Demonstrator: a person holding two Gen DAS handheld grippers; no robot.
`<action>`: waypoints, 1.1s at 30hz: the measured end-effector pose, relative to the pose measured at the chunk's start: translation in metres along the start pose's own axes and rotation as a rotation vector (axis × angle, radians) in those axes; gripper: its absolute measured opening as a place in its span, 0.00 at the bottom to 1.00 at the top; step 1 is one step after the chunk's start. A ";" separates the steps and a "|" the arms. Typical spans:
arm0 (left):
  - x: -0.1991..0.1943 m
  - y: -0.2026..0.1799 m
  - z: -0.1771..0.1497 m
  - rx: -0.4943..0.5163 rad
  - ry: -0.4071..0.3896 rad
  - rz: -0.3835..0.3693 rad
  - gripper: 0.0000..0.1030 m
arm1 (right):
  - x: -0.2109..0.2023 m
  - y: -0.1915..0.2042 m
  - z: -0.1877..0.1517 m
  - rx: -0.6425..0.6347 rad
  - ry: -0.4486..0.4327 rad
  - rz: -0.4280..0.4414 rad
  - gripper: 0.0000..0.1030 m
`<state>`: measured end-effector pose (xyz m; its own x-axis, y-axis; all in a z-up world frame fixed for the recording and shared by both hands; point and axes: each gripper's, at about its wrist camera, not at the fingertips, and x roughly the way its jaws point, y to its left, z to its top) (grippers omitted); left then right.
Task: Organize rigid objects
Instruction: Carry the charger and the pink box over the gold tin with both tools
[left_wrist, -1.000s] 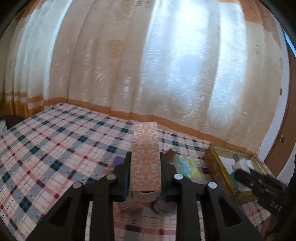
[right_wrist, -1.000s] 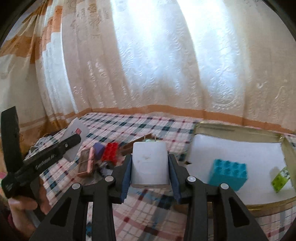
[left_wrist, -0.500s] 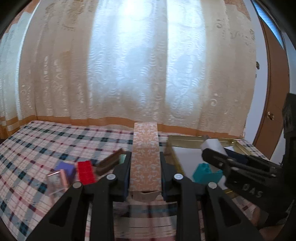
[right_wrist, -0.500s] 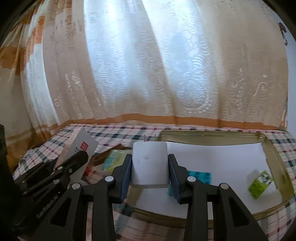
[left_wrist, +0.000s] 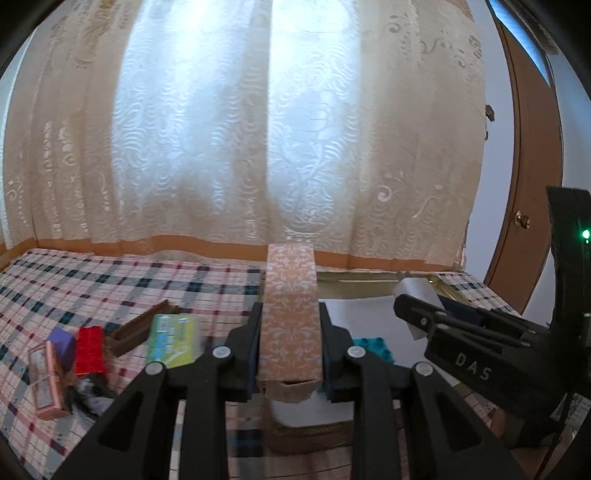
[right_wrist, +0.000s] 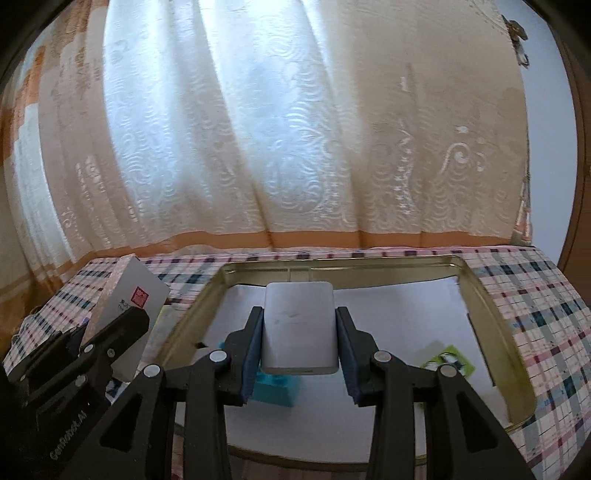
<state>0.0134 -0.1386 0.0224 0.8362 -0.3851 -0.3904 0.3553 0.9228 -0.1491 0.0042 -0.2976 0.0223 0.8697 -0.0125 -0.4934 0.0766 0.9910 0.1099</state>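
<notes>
White charger (right_wrist: 300, 326) clamped in the right gripper (right_wrist: 300, 354) hung over the gold tin (right_wrist: 487, 295), the left gripper (left_wrist: 290, 354) pinched the patterned box (left_wrist: 290, 317); lowering and release looked next.

"das" on the right tool (left_wrist: 421, 314); "genrobot.ai" on the left tool (right_wrist: 122, 325).

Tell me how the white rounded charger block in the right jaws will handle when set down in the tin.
The white rounded charger block looks hard and smooth, so it may slip between the jaws. Its flat faces suggest it won't roll on the gold metal tin's white liner, though stood on end it could tip.
</notes>
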 end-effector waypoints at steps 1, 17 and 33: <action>0.002 -0.004 0.000 0.001 0.003 -0.005 0.24 | 0.000 -0.003 0.000 -0.001 -0.001 -0.006 0.40; 0.034 -0.035 0.003 0.014 0.048 -0.019 0.24 | 0.005 -0.031 0.000 -0.001 0.005 -0.111 0.40; 0.056 -0.045 0.004 0.007 0.115 -0.011 0.24 | 0.015 -0.033 -0.002 -0.002 0.032 -0.171 0.40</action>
<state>0.0460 -0.2014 0.0108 0.7790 -0.3911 -0.4901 0.3678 0.9181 -0.1478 0.0142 -0.3301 0.0098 0.8280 -0.1770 -0.5321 0.2213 0.9750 0.0200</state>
